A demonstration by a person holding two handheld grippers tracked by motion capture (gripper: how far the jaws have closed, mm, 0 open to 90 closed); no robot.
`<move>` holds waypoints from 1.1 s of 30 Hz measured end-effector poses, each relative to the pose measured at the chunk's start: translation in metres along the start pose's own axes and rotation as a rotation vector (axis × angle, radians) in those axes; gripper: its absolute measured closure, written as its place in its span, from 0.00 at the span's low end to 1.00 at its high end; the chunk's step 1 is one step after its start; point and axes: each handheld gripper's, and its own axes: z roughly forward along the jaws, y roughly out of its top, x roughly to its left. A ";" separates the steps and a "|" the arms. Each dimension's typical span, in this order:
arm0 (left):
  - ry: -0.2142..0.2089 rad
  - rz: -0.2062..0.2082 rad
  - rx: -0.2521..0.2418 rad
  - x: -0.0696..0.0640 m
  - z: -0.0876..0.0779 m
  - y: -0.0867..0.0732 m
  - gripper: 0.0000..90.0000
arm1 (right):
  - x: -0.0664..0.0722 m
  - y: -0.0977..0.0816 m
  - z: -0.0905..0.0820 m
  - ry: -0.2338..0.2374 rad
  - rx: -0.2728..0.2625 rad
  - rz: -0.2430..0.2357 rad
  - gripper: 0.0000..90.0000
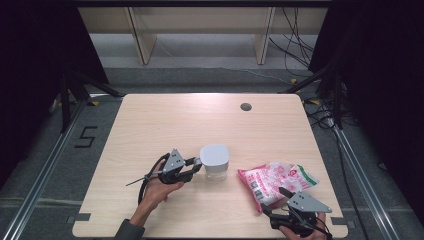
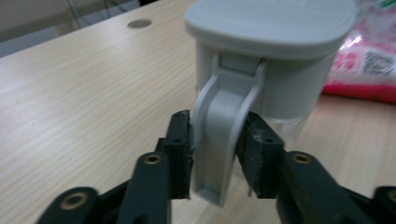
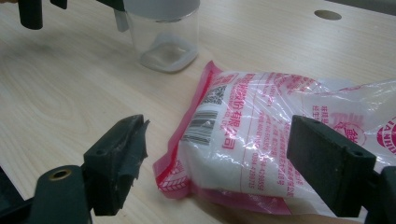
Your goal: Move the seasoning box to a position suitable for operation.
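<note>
The black jaws of the left gripper stand narrow around the grey plastic latch flap hanging from the grey lid of a clear square-sided plastic jar, their pads at its two edges, apparently pressing it. The jar stands near the middle of the front half of the pale wooden table. By my reading, unlatching the lid is in hand; next the flap must swing outward. The right gripper waits wide open at the front right corner, before a pink-printed clear bag of white granules.
</note>
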 end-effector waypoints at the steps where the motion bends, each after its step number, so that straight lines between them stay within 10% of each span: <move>1: -0.007 0.022 -0.009 0.000 -0.001 0.002 0.69 | 0.000 0.000 0.000 0.005 0.004 0.001 0.23; 12: -0.071 0.041 -0.017 0.002 -0.009 0.008 0.70 | 0.000 0.000 0.002 0.003 -0.002 -0.017 0.23; 33: -0.014 0.099 -0.005 -0.003 0.006 0.017 0.75 | 0.002 0.000 0.002 0.002 0.005 0.011 0.23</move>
